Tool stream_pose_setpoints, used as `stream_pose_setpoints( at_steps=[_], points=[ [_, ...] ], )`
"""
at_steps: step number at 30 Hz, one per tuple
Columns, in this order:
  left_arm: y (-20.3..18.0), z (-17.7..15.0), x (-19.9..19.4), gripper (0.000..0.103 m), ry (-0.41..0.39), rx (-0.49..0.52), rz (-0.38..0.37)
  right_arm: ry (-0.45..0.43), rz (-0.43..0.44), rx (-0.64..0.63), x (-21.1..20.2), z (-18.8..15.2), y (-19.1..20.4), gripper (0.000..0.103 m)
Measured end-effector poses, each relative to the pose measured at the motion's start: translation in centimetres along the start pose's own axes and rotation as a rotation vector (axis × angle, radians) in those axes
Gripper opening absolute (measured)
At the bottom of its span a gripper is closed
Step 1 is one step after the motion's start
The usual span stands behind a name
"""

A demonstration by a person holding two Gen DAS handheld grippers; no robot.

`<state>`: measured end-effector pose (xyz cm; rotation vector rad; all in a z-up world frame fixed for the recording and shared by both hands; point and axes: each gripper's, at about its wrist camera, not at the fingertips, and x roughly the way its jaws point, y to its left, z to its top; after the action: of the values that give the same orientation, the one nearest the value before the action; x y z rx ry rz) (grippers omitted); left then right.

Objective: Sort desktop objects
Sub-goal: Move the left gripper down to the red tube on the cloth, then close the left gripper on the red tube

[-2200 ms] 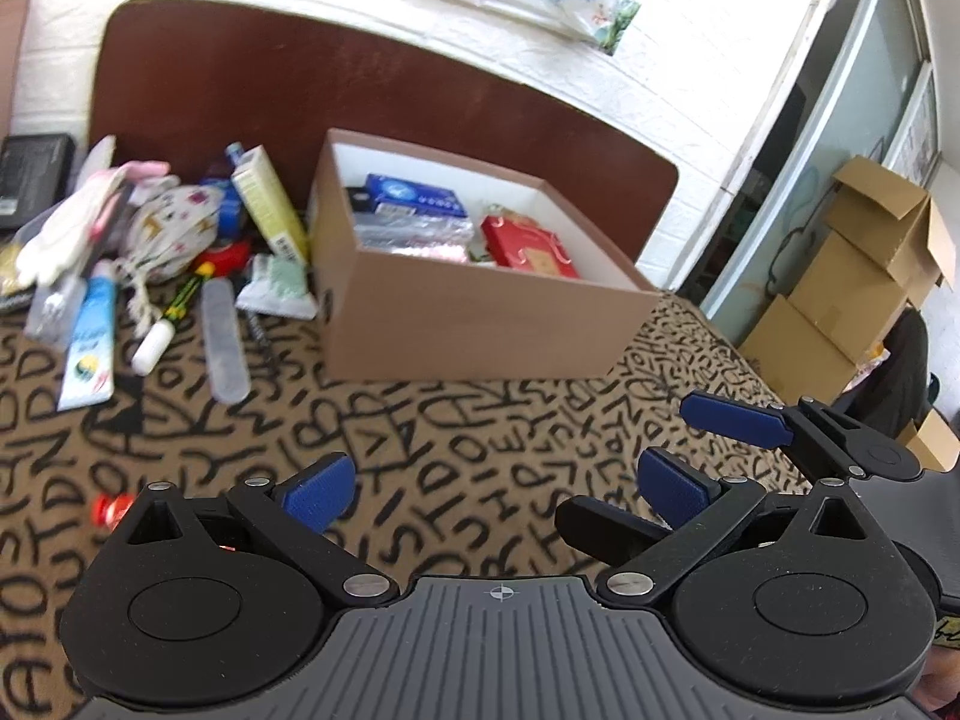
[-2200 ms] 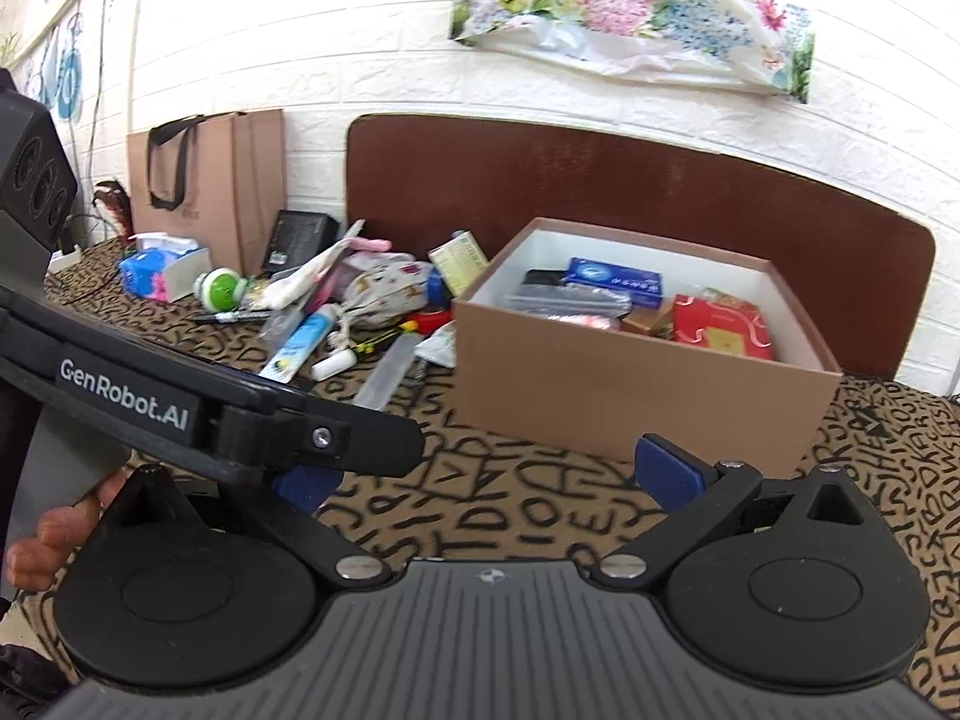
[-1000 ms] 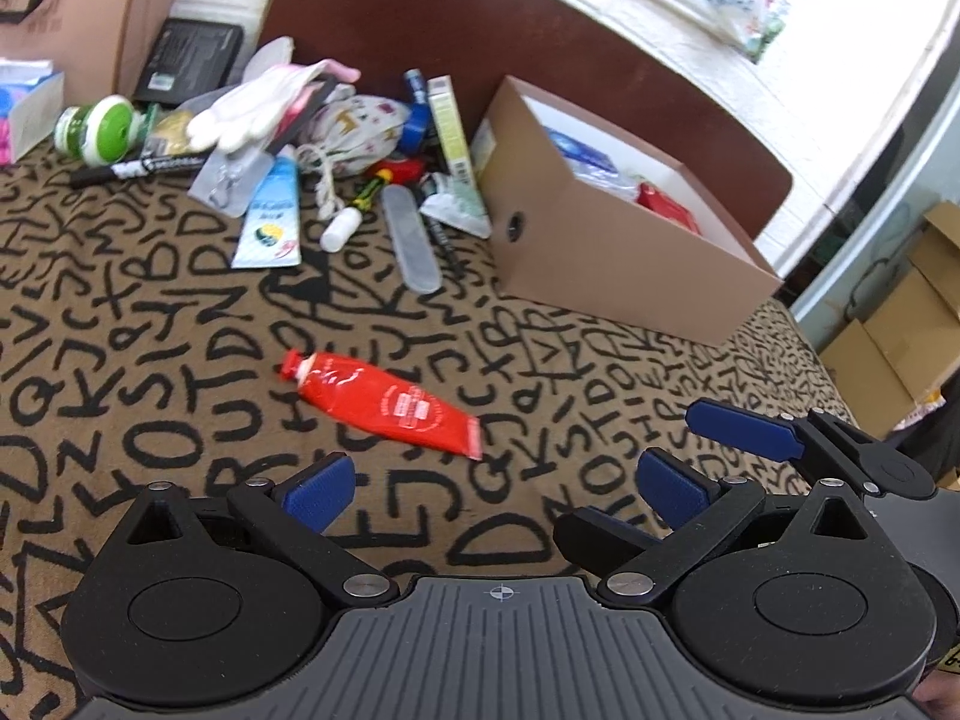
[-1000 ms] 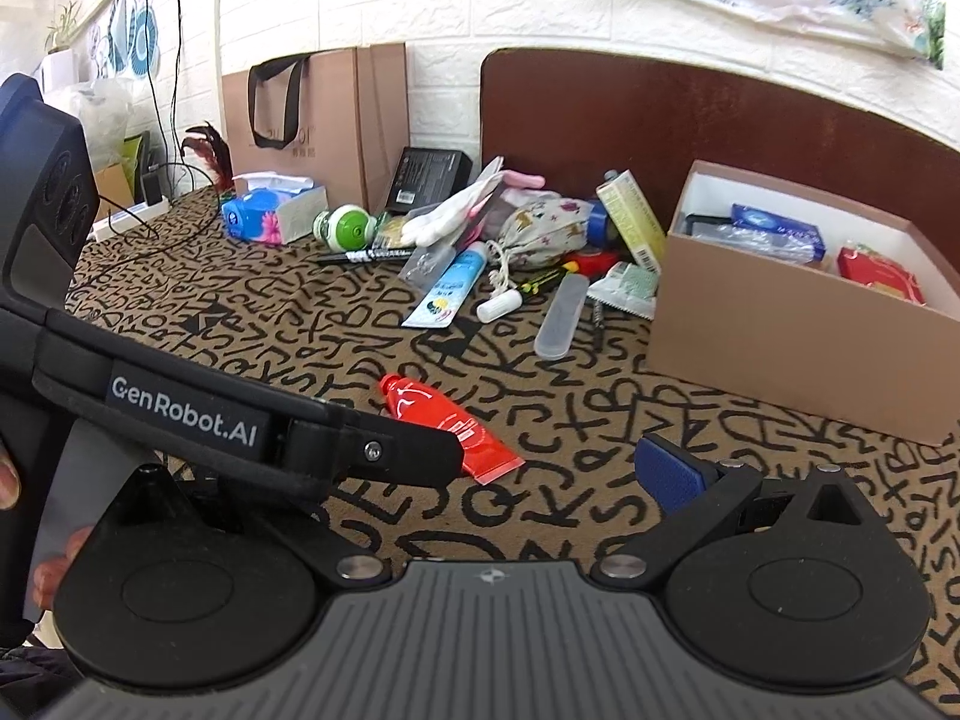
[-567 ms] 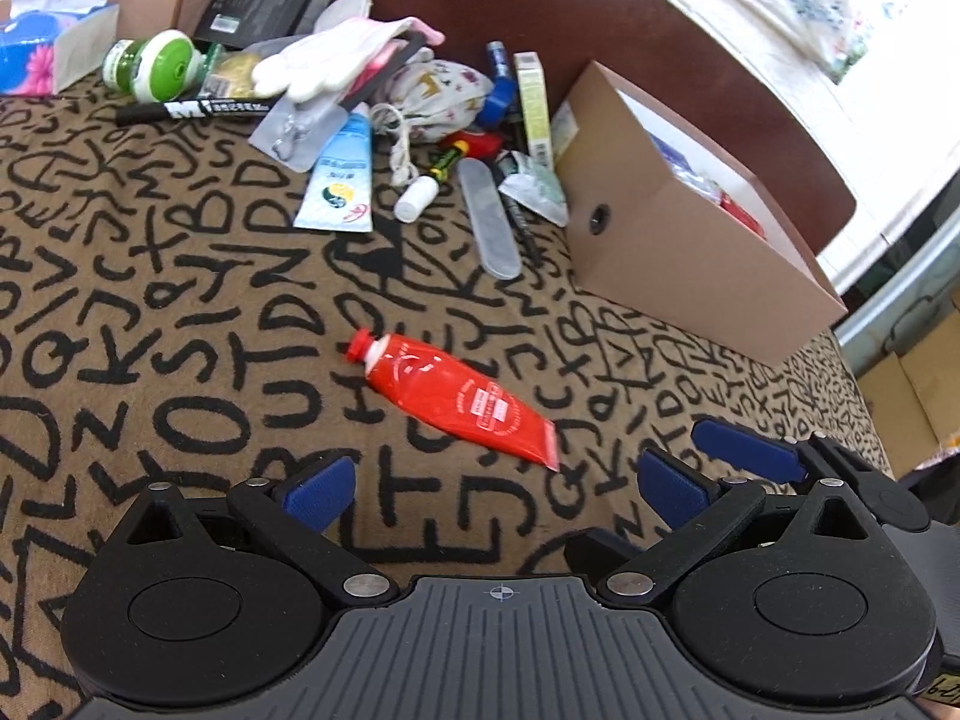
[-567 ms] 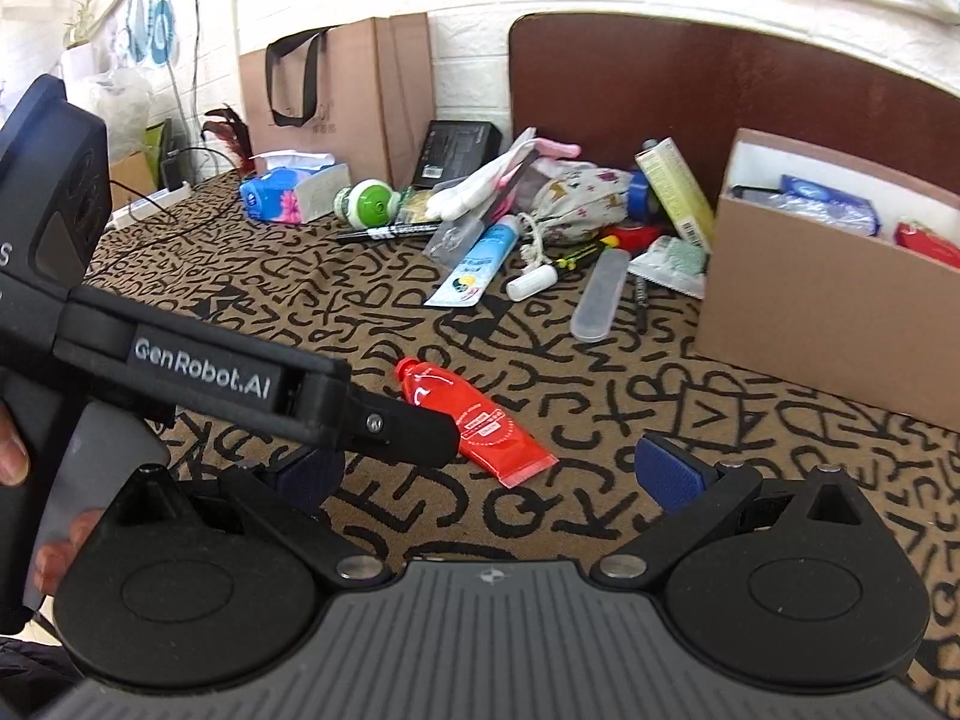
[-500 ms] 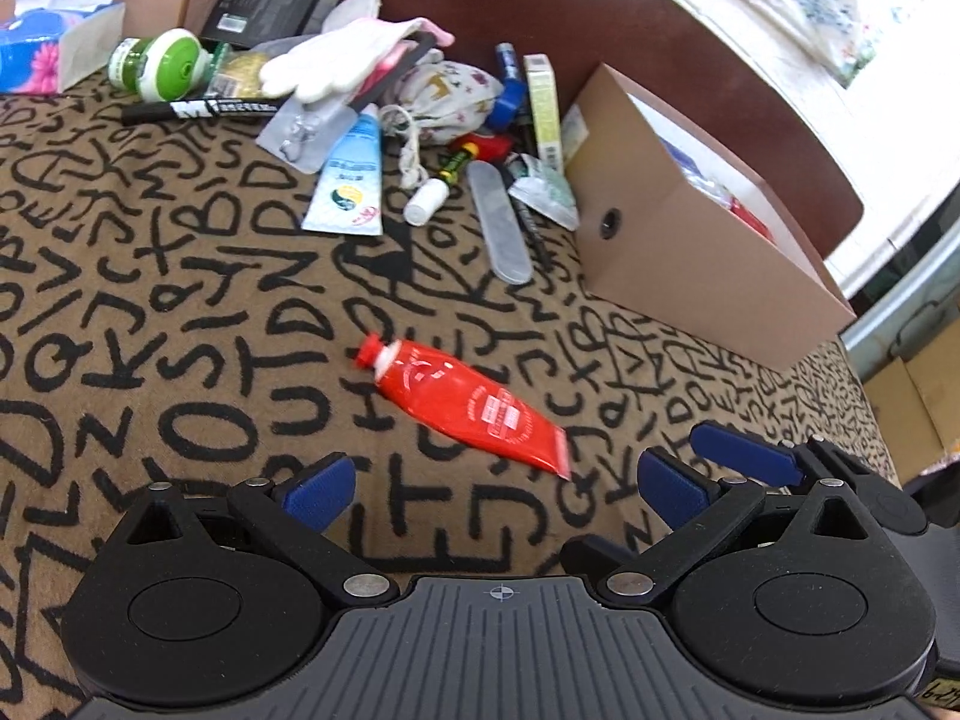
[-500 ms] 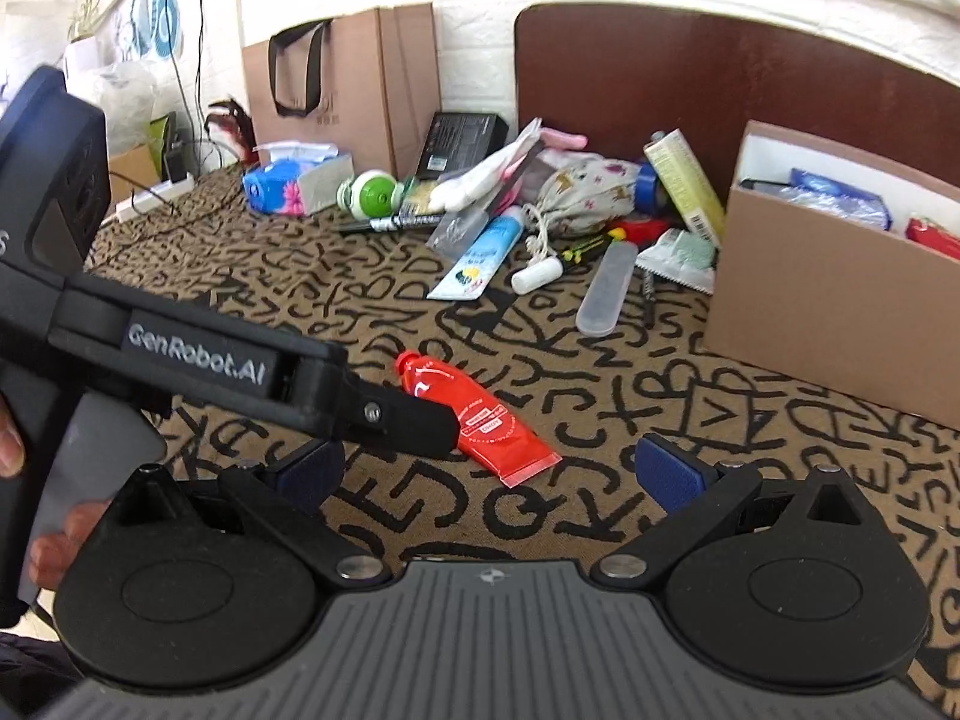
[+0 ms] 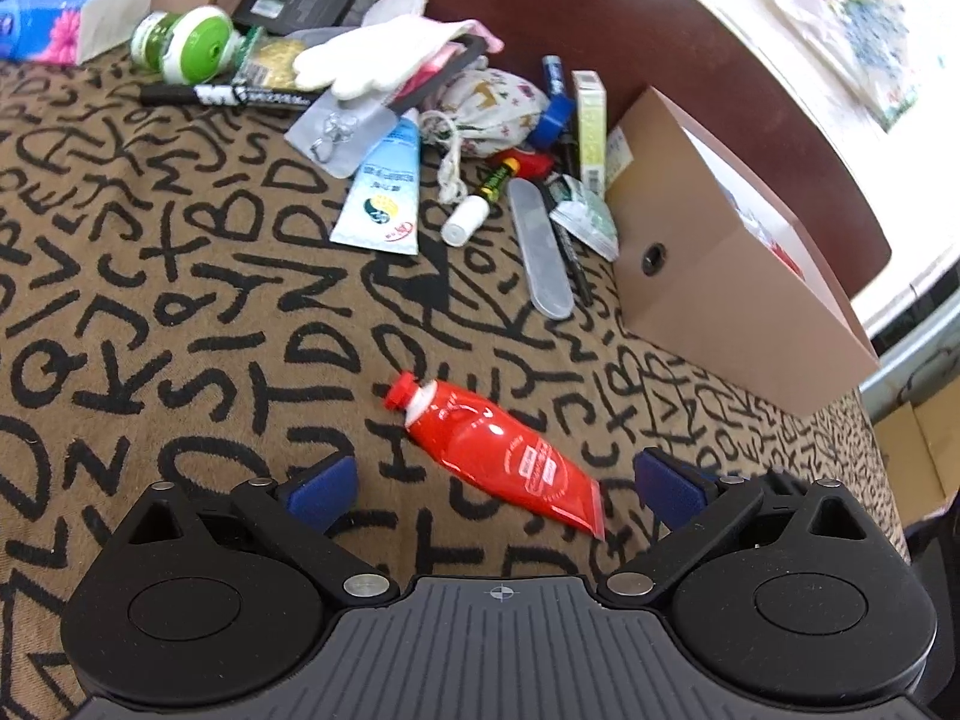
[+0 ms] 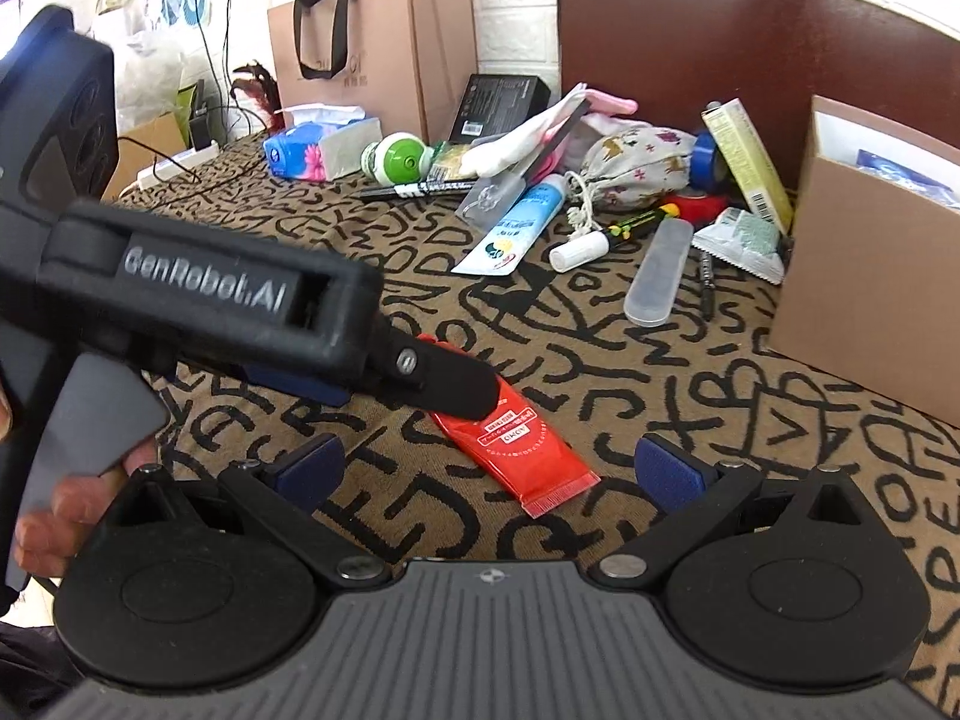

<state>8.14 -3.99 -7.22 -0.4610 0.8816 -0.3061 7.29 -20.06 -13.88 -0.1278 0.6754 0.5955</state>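
A red tube [image 9: 498, 450] with a red cap lies alone on the letter-patterned cloth, cap pointing to the far left. My left gripper [image 9: 493, 489] is open and low over it, a blue pad on each side of the tube's flat end. In the right wrist view the left gripper [image 10: 384, 390] reaches in from the left and one black finger covers the cap end of the red tube [image 10: 522, 456]. My right gripper [image 10: 486, 473] is open and holds nothing, just behind the tube. The brown open box [image 9: 720, 300] stands at the right, seen also as the box [image 10: 864, 312].
A pile lies beyond the tube: a blue-white tube [image 9: 384, 192], a clear long case [image 9: 540, 246], a patterned pouch [image 9: 486, 102], a white glove [image 9: 372, 60], a black marker [image 9: 228, 96], a green-lidded jar [image 9: 186, 45], a tissue pack [image 9: 60, 18]. A paper bag [image 10: 372, 42] stands behind. A hand [image 10: 78, 504] holds the left gripper.
Both grippers swung left, away from the box, and came down toward the red tube. The tube now lies between the left gripper's open fingers. Nothing has been gripped.
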Motion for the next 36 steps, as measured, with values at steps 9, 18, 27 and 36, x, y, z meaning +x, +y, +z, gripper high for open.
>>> stream_pose_setpoints(
  at_steps=[9, 18, 27, 36],
  points=[
    [0.7, 1.2, 1.2, 0.100, -0.003, -0.037, -0.005, 0.027, 0.012, -0.023, 1.5, 0.0, 0.2, 0.096],
    [1.0, 2.4, 2.2, 0.094, -0.008, -0.059, 0.000, 0.045, 0.007, -0.030, 2.3, 0.1, 0.3, 0.086],
    [0.9, 2.9, 2.7, 0.078, -0.011, -0.031, 0.036, 0.039, -0.031, -0.030, 2.6, 0.3, 0.5, 0.067],
    [1.8, 2.8, 2.3, 0.050, -0.019, -0.047, 0.077, 0.033, -0.051, -0.059, 2.4, 0.2, 1.3, 0.046]
  ],
)
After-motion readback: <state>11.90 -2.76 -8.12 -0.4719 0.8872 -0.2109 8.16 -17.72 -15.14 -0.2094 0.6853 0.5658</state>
